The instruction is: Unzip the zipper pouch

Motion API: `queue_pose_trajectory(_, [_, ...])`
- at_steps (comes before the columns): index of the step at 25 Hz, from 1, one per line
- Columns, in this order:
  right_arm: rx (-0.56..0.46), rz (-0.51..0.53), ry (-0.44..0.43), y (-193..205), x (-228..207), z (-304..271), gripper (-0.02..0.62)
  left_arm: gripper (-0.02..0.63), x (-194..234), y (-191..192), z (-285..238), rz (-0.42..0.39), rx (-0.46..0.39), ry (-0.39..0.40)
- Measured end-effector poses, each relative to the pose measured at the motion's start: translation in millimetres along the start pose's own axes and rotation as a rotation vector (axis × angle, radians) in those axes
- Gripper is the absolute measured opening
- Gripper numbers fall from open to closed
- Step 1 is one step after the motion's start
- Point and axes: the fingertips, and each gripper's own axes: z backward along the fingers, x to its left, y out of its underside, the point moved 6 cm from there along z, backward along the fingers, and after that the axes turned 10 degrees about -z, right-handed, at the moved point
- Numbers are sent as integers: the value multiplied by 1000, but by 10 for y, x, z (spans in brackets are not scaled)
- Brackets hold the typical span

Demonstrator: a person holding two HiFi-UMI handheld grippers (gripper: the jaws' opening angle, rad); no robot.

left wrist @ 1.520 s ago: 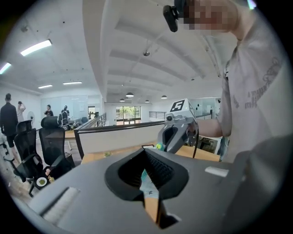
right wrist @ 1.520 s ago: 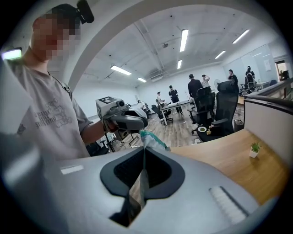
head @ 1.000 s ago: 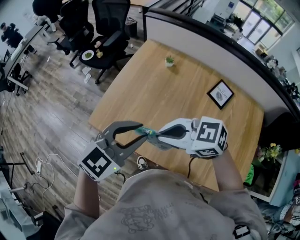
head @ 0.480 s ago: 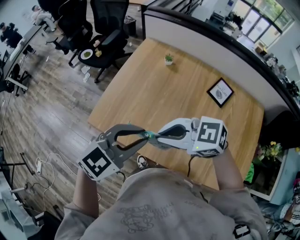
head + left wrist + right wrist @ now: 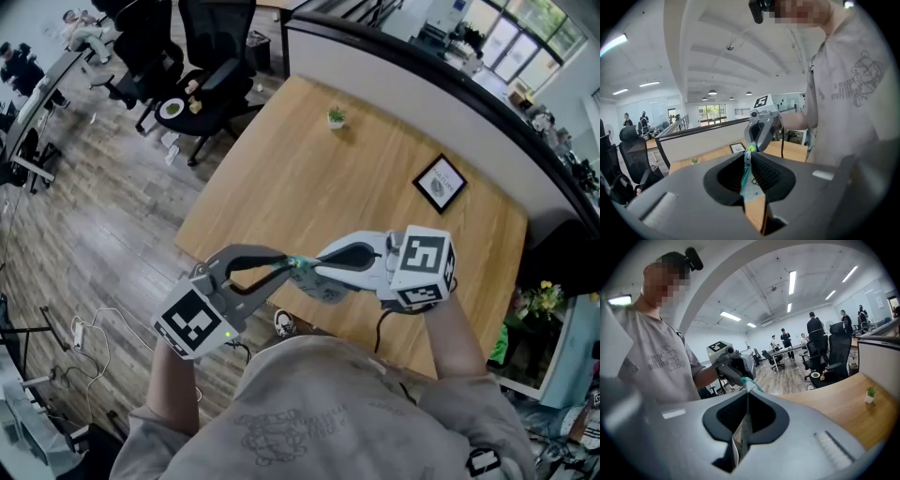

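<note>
We held the zipper pouch in the air over the near edge of the wooden table. Our right gripper clamped 1 end, and our left gripper, jaws just closing, pinched its teal edge.

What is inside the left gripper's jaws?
The teal end of the zipper pouch, on which the left gripper has just been closing. The right gripper holds the other end. The nipped part itself is covered by the jaws.

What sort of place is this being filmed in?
Most likely an open-plan office. There are black swivel chairs, a wooden table backed by a desk partition, and people standing round further desks under ceiling strip lights.
</note>
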Motion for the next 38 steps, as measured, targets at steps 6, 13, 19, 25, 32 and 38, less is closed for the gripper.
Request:
queue_pose_trajectory(6, [-91,-65,-29,-72,-41,92,14,44,73,100,36,-13,71,-19])
queue_pose_trajectory(13, [-159,-87,-20,-112,-85,300,14,44,217,245,172,-2,148,-102])
queue_pose_trajectory(19, [-219,-115,24,-112,-165,531,14,44,290,429,386,35,204,-178])
queue_pose_trajectory(25, [-246,-164,27,-74,-228,560,14,46,342,515,545,109,184,-239])
queue_pose_trajectory(32, [-304,-123,111,-355,-179,437,15,54,447,544,645,173,145,-352])
queue_pose_trajectory(38, [-427,10,291,-821,30,433,15,104,625,404,743,219,109,-517])
